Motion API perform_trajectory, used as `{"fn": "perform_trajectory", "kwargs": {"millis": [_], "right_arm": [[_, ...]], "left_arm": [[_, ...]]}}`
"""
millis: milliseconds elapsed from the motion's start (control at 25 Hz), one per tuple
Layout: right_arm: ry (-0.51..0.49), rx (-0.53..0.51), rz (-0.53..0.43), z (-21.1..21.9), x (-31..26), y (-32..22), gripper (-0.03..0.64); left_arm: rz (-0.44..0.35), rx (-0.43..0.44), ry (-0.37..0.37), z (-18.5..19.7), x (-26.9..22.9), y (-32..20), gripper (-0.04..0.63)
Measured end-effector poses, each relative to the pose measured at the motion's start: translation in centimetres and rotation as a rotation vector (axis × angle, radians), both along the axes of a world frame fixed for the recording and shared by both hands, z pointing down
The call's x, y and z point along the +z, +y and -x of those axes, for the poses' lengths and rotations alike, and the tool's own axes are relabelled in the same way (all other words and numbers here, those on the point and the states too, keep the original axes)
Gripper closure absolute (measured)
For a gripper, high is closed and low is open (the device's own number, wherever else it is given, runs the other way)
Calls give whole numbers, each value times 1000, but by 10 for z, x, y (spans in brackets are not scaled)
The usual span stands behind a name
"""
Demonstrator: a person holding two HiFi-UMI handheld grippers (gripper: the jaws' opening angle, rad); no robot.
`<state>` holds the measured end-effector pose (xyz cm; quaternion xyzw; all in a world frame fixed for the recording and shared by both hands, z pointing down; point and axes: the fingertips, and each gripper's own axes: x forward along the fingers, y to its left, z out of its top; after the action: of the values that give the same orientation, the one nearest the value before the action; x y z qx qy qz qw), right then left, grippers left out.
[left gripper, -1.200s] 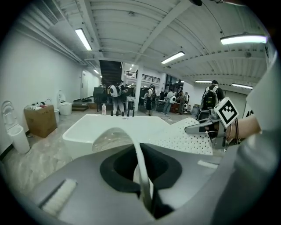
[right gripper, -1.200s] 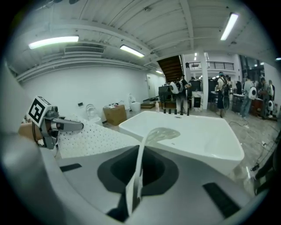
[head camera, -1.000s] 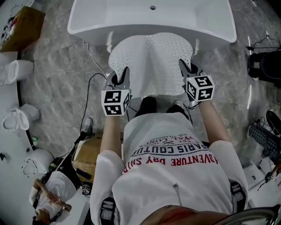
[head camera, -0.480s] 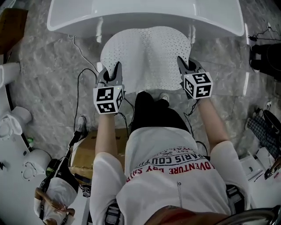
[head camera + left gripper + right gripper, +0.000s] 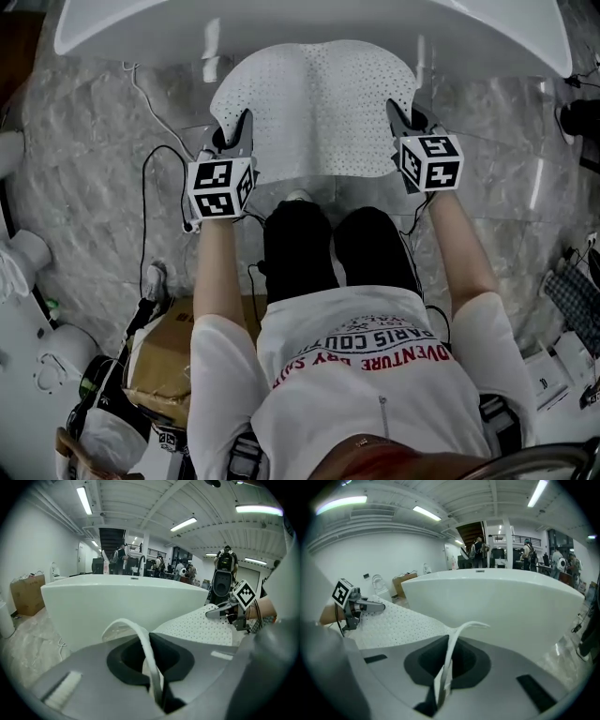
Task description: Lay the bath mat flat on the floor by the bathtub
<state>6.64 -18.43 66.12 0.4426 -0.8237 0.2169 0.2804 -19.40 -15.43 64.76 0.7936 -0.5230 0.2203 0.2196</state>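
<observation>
A white perforated bath mat (image 5: 314, 108) hangs stretched between my two grippers, just in front of the white bathtub (image 5: 309, 28). My left gripper (image 5: 241, 131) is shut on the mat's left edge, whose strip (image 5: 149, 656) runs pinched between the jaws. My right gripper (image 5: 399, 120) is shut on the right edge, where the mat's strip (image 5: 446, 667) shows in the same way. The mat sags in the middle and its far edge reaches under the tub rim. In the left gripper view I see the mat (image 5: 197, 627) and the right gripper (image 5: 224, 612) across it.
The floor (image 5: 103, 169) is grey marble with a clear plastic sheet. A white cable (image 5: 141, 94) and a black cable (image 5: 155, 187) lie at the left. A cardboard box (image 5: 159, 352) sits behind at the left, and the person's legs (image 5: 328, 244) stand just behind the mat.
Both grippers have moved forward toward the tub with the mat held between them. The person has stepped closer, and the tub now sits at the top edge of the head view.
</observation>
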Motion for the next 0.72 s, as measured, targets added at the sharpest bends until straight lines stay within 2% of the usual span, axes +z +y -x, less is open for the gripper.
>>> {"fn": "perform_trajectory", "kwargs": {"millis": [280,480,720], "right_arm": [[14,4,-14,-14,131,-16,601],[38,6,-15,-25,204,-33,601],[79,11,22,-37,264,-41,601]], "left_arm": [[-52,43,-62,4,123,-27,574],[-75,63,-100,-1,198,-48,574],[-44,46,-86,-6,262,-59,574]]}}
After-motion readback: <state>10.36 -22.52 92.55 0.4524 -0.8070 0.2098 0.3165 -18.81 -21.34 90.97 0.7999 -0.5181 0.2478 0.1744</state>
